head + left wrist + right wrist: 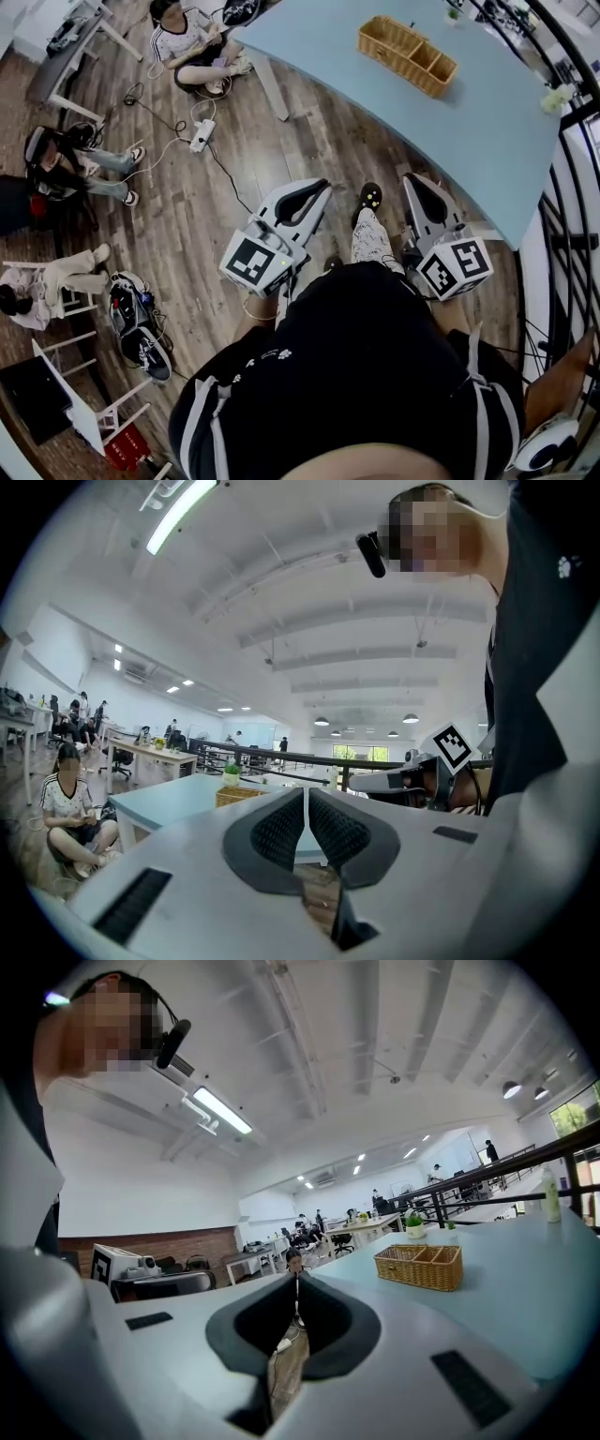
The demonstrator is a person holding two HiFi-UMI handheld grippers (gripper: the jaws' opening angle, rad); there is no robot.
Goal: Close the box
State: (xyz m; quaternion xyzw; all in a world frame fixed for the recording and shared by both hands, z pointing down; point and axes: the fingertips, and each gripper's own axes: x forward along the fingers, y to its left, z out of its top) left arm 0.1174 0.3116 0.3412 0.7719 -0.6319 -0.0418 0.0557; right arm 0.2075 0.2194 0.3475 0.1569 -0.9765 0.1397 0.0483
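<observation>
One wicker box (407, 54) (419, 1267) (239, 795) stands on the pale blue table (356, 94) (525, 1288), well back from the near edge. It is rectangular and open-topped, made of woven tan cane, with dividers making three compartments. Bare tabletop lies all round it, and the surface is smooth and matt. In the head view the table's near edge runs diagonally from upper left to lower right, and a slanted white leg (272, 89) shows below it.

Both grippers are held off the table, over the floor, well apart from the box.
- **Left gripper:** the left gripper (323, 185) (306, 791) has its fingers pressed together at the tips, with nothing between the ribbed black pads.
- **Right gripper:** the right gripper (411, 178) (295, 1277) is close to the table's near edge. Its fingers also meet at the tips and are empty.

The floor (216, 216) is laid in brown wood planks and is open directly ahead of the grippers. The person's shoe (371, 197) is between them. A white power strip (202, 136) with trailing cable lies to the left, and seated people are beyond it. A dark metal railing (572, 187) bounds the right side.
</observation>
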